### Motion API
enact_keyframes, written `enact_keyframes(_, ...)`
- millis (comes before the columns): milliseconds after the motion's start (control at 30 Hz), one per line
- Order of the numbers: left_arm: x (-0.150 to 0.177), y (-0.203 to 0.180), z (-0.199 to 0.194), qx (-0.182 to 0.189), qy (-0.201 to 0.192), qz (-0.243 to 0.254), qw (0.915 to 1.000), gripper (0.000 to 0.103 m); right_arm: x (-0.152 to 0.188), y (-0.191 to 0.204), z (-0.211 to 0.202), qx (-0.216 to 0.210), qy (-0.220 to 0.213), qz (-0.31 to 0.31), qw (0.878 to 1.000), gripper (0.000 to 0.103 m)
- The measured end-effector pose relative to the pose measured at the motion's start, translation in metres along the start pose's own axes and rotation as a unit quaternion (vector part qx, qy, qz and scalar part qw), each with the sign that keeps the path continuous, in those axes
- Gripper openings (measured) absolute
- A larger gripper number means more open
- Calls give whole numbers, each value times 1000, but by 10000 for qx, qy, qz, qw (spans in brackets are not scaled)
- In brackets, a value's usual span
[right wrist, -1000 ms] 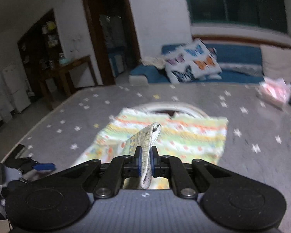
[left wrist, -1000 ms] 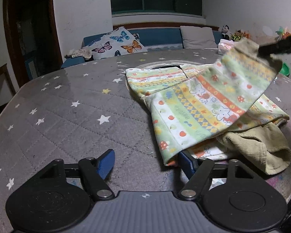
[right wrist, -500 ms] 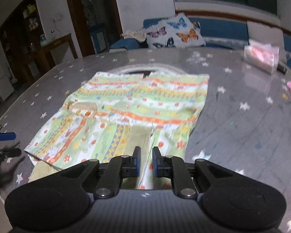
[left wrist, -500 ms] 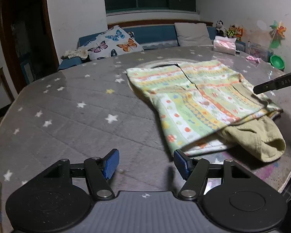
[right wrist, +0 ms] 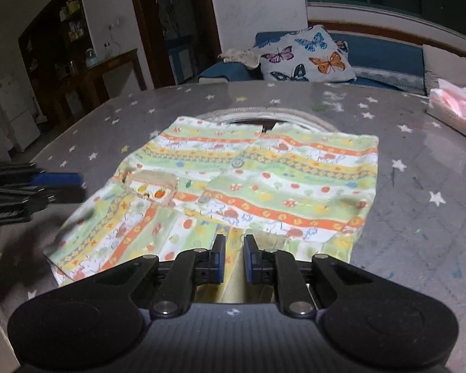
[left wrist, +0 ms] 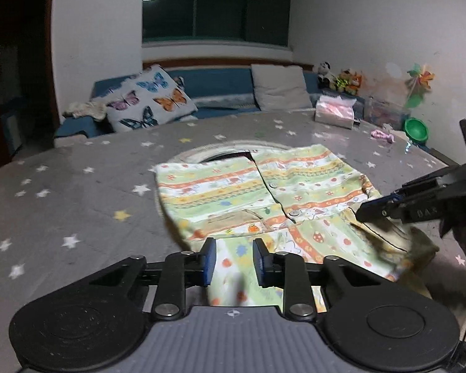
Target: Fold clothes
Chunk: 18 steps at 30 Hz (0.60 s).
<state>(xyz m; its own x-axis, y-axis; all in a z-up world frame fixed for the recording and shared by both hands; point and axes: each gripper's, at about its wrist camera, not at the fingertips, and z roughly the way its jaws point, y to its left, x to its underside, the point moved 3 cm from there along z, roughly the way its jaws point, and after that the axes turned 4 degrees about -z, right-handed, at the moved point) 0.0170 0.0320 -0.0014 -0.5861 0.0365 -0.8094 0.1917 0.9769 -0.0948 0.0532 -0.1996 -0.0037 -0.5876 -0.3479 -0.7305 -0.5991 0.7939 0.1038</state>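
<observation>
A child's striped, printed shirt (left wrist: 295, 186) lies flat on the grey star-patterned table (left wrist: 77, 202), its beige lining showing at the near right corner. My left gripper (left wrist: 234, 261) hovers over the near left part of the shirt. Its jaws are closing, with printed cloth showing in the gap and the pads not visibly pressing on it. My right gripper (right wrist: 234, 258) sits low over the shirt's (right wrist: 279, 180) near edge, its jaws a narrow slit apart with nothing clearly pinched. The left wrist view shows the right gripper (left wrist: 362, 211) at the shirt's right edge. The right wrist view shows the left gripper (right wrist: 77, 186) at the left edge.
A pink tissue pack (left wrist: 334, 113) and a green bowl (left wrist: 416, 129) stand at the table's far right. A round rim (left wrist: 202, 155) in the tabletop shows behind the shirt. A butterfly pillow (left wrist: 149, 102) rests on the blue sofa beyond. The table's edge runs close at the near right.
The right gripper laid the lifted sleeve down across the shirt, let it go and sank toward the cloth. The left gripper moved over the shirt's near left part and its jaws narrowed.
</observation>
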Motion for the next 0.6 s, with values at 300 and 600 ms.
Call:
enact_keyframes(300, 18, 15, 22, -238, 263, 106, 9993, 17, 8, -1, -9, 46, 85, -111, 9999, 14)
enact_keyframes(600, 23, -8, -1, 63, 228, 393, 9989, 19, 20, 14, -23, -121, 186, -415, 9989, 17)
